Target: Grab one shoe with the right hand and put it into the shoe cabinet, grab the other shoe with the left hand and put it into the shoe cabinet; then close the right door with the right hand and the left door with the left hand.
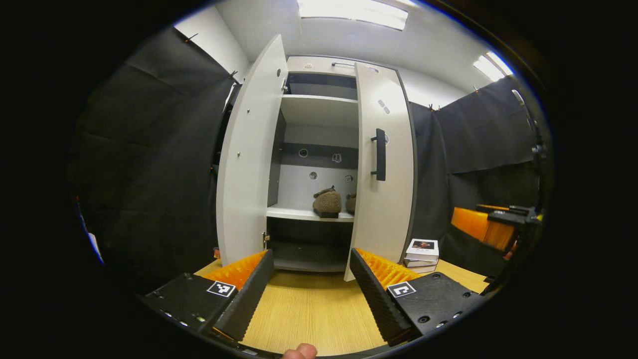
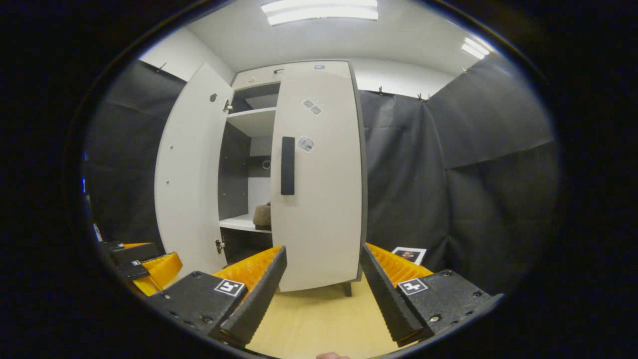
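Shoes (image 1: 327, 202) sit inside the cabinet (image 1: 319, 107); left gripper (image 1: 311, 284) and right gripper (image 2: 323, 286) gape wide, empty.

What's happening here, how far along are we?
Both shoes sit on a shelf in the cabinet. The right door is nearly closed; the left door stands wide open. The left gripper and right gripper are open and empty, held in front of the cabinet over the table.
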